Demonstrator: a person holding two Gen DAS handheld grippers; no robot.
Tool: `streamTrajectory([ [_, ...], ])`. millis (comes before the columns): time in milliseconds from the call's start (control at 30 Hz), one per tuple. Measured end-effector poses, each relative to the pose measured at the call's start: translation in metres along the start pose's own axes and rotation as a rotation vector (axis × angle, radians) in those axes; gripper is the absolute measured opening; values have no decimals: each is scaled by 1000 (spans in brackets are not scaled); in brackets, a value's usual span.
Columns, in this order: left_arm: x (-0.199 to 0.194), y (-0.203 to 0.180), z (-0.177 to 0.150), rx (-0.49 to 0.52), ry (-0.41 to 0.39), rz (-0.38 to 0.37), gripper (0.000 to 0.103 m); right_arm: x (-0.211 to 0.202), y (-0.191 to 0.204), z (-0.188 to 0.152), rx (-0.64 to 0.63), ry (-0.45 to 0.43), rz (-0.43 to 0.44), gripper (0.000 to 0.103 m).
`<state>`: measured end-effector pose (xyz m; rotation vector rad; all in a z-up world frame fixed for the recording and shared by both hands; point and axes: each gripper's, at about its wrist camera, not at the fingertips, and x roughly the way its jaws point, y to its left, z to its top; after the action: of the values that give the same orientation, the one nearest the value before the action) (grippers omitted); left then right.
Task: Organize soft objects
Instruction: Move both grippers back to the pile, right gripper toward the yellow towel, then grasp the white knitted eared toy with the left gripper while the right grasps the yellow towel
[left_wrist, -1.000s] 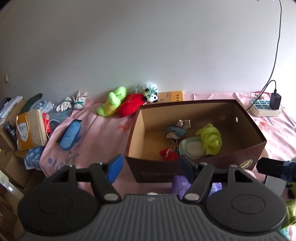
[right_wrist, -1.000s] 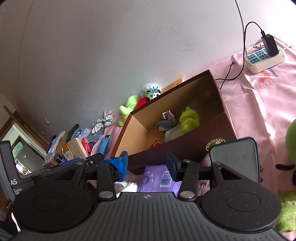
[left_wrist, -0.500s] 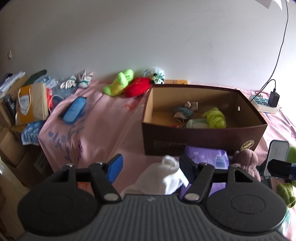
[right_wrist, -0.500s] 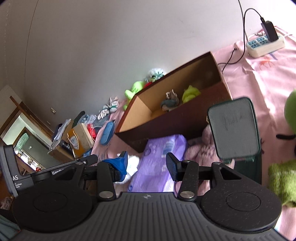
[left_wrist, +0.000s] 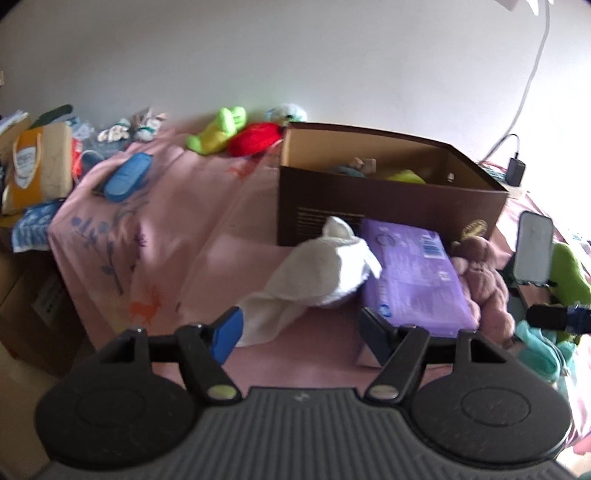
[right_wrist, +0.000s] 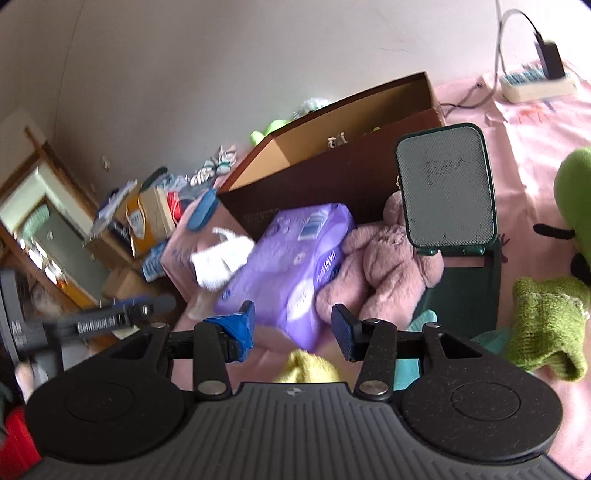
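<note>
A brown cardboard box (left_wrist: 388, 206) stands on the pink bedsheet (left_wrist: 177, 221) with soft items inside. In front of it lie a white cloth (left_wrist: 317, 273), a purple soft pack (left_wrist: 410, 277) and a mauve plush toy (left_wrist: 480, 273). My left gripper (left_wrist: 301, 328) is open and empty, just short of the white cloth. My right gripper (right_wrist: 291, 325) is open and empty above the purple pack (right_wrist: 291, 266), beside the mauve plush (right_wrist: 380, 266). A yellow cloth (right_wrist: 306, 367) lies under it.
Green and red plush toys (left_wrist: 236, 133) lie behind the box. A blue slipper (left_wrist: 127, 177) lies at the left. A dark green bin with a raised lid (right_wrist: 447, 192), green plush (right_wrist: 546, 314) and a power strip (right_wrist: 535, 79) are at the right. Bags and cartons (left_wrist: 37, 170) stand off the bed's left edge.
Both grippers have pulled back and dropped low from over the box. The white cloth, purple pack and mauve plush have come into view in front of them.
</note>
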<state>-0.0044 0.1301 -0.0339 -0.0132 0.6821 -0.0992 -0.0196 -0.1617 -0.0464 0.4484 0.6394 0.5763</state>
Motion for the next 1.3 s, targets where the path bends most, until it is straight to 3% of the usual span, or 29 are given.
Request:
streamTrajectory([
  [200, 2, -15, 0, 74, -52, -88, 83, 2, 12, -25, -158, 41, -44, 31],
  [567, 21, -20, 2, 91, -26, -48, 84, 9, 17, -44, -244, 97, -85, 31],
  [900, 49, -25, 32, 38, 11, -33, 84, 19, 20, -47, -234, 98, -91, 31],
  [1300, 86, -35, 41, 1, 93, 10, 84, 29, 18, -52, -206, 128, -92, 31],
])
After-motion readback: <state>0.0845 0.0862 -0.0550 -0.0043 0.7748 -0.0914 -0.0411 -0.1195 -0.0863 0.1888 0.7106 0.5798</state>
